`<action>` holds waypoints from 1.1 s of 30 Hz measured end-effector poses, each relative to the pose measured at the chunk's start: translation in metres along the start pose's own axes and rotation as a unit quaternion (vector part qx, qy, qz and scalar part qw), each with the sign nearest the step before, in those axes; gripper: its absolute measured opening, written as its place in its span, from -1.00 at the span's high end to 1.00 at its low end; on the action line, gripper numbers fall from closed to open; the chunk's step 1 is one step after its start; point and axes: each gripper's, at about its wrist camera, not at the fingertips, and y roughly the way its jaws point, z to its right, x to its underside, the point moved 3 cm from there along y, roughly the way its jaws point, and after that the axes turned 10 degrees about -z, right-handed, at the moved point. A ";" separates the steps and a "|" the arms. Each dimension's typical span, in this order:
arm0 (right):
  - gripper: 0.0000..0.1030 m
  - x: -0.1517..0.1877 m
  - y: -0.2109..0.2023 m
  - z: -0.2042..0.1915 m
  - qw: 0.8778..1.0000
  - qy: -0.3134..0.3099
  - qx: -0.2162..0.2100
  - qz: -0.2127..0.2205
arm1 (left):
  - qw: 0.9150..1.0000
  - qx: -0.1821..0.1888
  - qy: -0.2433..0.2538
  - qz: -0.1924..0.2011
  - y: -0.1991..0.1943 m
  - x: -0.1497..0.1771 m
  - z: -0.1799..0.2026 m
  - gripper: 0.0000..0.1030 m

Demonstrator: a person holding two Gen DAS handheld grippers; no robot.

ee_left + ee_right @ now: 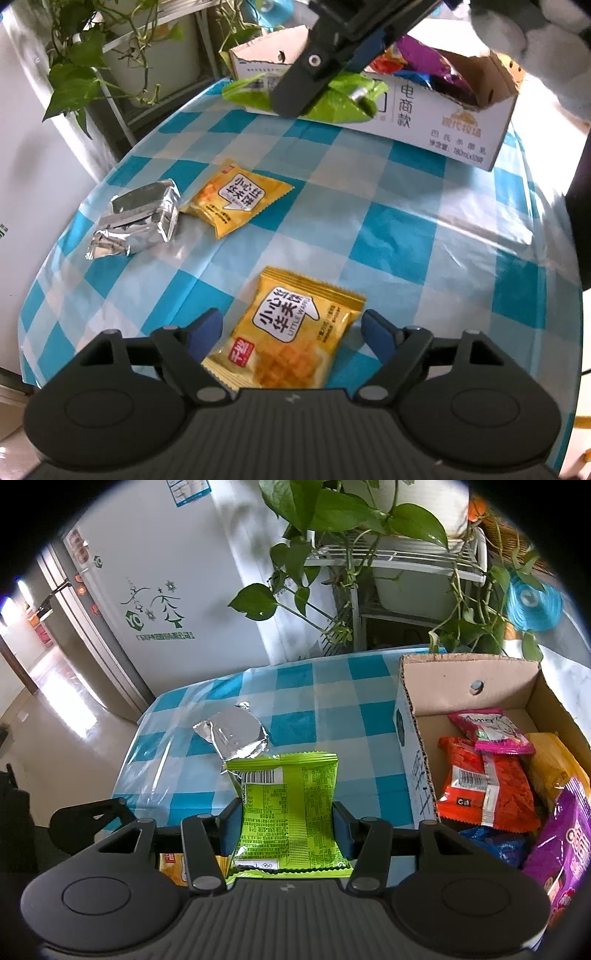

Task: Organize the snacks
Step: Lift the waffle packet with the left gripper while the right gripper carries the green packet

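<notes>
Clamping the green snack packet above the bench beside the cardboard box, the right hand-held gripper looks ready to box it (other snacks lie inside); the left hand-held gripper straddles a yellow waffle packet, jaws wide, not gripping.

Black ribbed left claw, blue pads, silver screws

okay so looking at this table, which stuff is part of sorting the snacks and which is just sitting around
Job: green snack packet clamped in the right gripper; two yellow waffle packets; crinkled silver foil pack; open cardboard box of snacks.

Bystanders: trailing green houseplant; white wire rack; blue checked tablecloth.
</notes>
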 end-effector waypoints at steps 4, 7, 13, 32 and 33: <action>-0.10 0.000 0.001 -0.001 1.000 -0.005 0.003 -0.001 | 1.000 -0.012 0.013 0.012 -0.003 -0.002 -0.002 -0.60; -0.10 0.000 0.001 -0.001 1.000 -0.006 0.002 0.001 | 1.000 -0.002 0.020 0.009 0.000 -0.004 -0.001 -0.60; -0.10 -0.001 0.001 0.000 1.000 -0.007 0.003 0.003 | 1.000 0.022 -0.016 -0.005 0.004 -0.003 -0.008 -0.50; -0.10 -0.001 0.000 0.002 1.000 -0.001 0.010 0.008 | 0.982 0.039 -0.174 0.061 -0.027 -0.009 -0.032 0.00; -0.10 -0.001 0.000 0.002 1.000 -0.001 0.011 0.008 | 0.980 0.036 -0.183 0.064 -0.029 -0.011 -0.034 0.00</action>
